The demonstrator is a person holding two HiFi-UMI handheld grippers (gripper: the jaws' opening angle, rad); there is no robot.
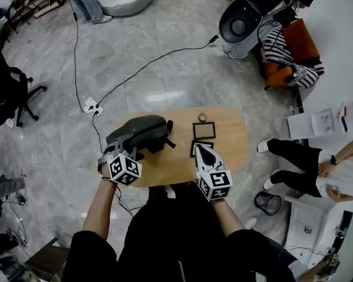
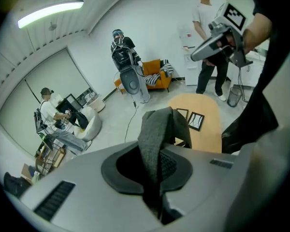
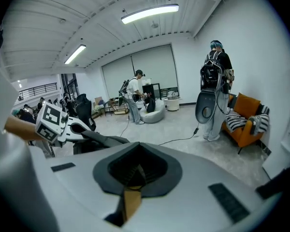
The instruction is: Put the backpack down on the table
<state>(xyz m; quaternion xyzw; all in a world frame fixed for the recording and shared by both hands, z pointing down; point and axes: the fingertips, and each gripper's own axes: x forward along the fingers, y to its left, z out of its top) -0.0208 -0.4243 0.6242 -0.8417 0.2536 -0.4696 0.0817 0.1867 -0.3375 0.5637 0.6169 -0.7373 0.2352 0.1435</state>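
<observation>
A dark grey backpack [image 1: 142, 131] rests on the left end of the oval wooden table [image 1: 226, 151]. My left gripper [image 1: 119, 147] sits at its near side, shut on a grey strap [image 2: 152, 139] that runs up between the jaws in the left gripper view. The bag's body [image 2: 179, 124] lies just beyond the strap. My right gripper [image 1: 201, 150] hovers over the middle of the table beside the picture frames, jaws together and holding nothing. Only a sliver of wood shows between its tips [image 3: 133, 178]. In the right gripper view the backpack [image 3: 104, 141] shows at the left.
Two black picture frames [image 1: 203, 130] [image 1: 201, 145] and a small ring [image 1: 202, 117] lie on the table right of the bag. A cable [image 1: 135, 75] crosses the floor behind. A waste bin [image 1: 267, 202] and a seated person [image 1: 317, 169] are at the right.
</observation>
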